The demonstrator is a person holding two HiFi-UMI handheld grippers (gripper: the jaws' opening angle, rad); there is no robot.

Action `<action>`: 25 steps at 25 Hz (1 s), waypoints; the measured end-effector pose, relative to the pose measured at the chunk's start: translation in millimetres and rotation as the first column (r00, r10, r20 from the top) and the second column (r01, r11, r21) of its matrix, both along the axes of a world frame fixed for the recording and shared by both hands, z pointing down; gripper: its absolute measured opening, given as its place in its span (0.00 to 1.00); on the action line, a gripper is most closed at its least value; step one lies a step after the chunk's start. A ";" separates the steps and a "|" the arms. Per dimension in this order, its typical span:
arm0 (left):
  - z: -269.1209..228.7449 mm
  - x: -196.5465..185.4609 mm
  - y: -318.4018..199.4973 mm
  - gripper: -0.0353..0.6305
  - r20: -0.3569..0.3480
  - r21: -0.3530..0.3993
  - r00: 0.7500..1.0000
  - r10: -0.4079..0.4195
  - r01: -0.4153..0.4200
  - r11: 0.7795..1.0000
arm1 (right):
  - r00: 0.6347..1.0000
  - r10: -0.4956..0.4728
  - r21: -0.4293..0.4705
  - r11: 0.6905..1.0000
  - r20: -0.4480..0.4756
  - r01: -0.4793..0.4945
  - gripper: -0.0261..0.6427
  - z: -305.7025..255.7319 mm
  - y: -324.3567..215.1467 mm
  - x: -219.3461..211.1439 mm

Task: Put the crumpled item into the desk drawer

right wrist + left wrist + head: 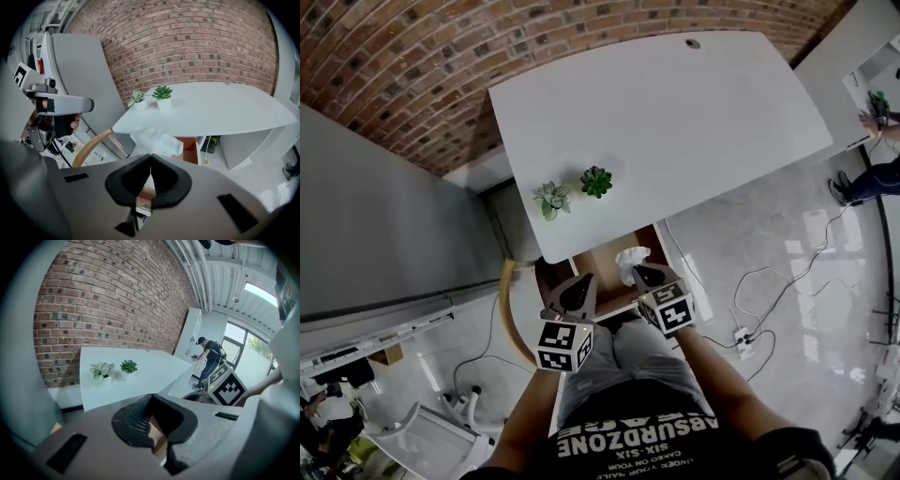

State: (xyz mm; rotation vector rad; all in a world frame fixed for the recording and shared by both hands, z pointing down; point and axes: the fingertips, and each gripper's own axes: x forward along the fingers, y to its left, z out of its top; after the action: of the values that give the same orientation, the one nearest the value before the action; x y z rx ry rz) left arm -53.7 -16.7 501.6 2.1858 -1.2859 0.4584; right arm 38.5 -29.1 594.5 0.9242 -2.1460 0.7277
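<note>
A crumpled white paper (630, 262) hangs just below the white desk's (675, 122) front edge, over the open wooden drawer (602, 257). My right gripper (641, 275) is shut on it. In the right gripper view the paper (157, 140) bulges out past the closed tips of the right gripper (150, 157), with the drawer's brown side (190, 143) behind it. My left gripper (580, 284) hovers to the left of the paper at the drawer's front. In its own view the left gripper (151, 397) has its tips together and holds nothing.
Two small potted plants (551, 199) (596, 181) stand near the desk's front left corner. A curved wooden chair back (508, 314) is left of the drawer, beside a grey cabinet (384, 234). Cables and a power strip (741, 337) lie on the floor at right. A person (872, 173) stands far right.
</note>
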 end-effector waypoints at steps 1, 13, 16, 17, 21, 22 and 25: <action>1.8 0.3 -0.3 0.06 -0.001 -0.002 1.000 0.002 -0.002 1.000 | 1.000 -0.001 -0.002 1.000 -0.005 0.001 0.04 2.4 -0.3 0.1; 21.4 2.9 -4.6 0.06 0.013 -0.030 1.000 0.023 -0.023 0.999 | 0.999 -0.012 -0.047 0.999 -0.036 0.011 0.04 31.4 -1.4 4.1; 28.7 2.7 -7.2 0.06 0.017 -0.037 0.999 0.031 -0.030 0.999 | 0.999 -0.014 -0.056 0.998 -0.039 0.012 0.04 39.1 -2.6 4.7; 30.6 3.0 -8.2 0.06 0.016 -0.039 0.999 0.033 -0.033 0.999 | 0.999 -0.013 -0.060 0.998 -0.041 0.011 0.04 41.9 -2.9 5.3; 34.7 4.0 -12.4 0.06 0.009 -0.044 0.999 0.039 -0.039 0.998 | 0.998 -0.013 -0.078 0.997 -0.057 0.009 0.04 53.4 -2.4 7.0; 35.6 4.1 -12.8 0.06 0.007 -0.045 0.999 0.040 -0.040 0.998 | 0.998 -0.015 -0.083 0.996 -0.061 0.010 0.04 56.2 -1.9 7.0; 40.0 3.2 -12.6 0.06 0.008 -0.052 0.999 0.047 -0.047 0.998 | 0.997 -0.021 -0.098 0.995 -0.069 0.014 0.04 63.9 -0.4 5.5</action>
State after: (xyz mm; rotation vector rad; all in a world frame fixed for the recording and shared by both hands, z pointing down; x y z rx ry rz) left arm -50.5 -29.3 541.7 2.1769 -1.2162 0.5154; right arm 44.1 -29.4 658.4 0.8659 -2.0365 0.7734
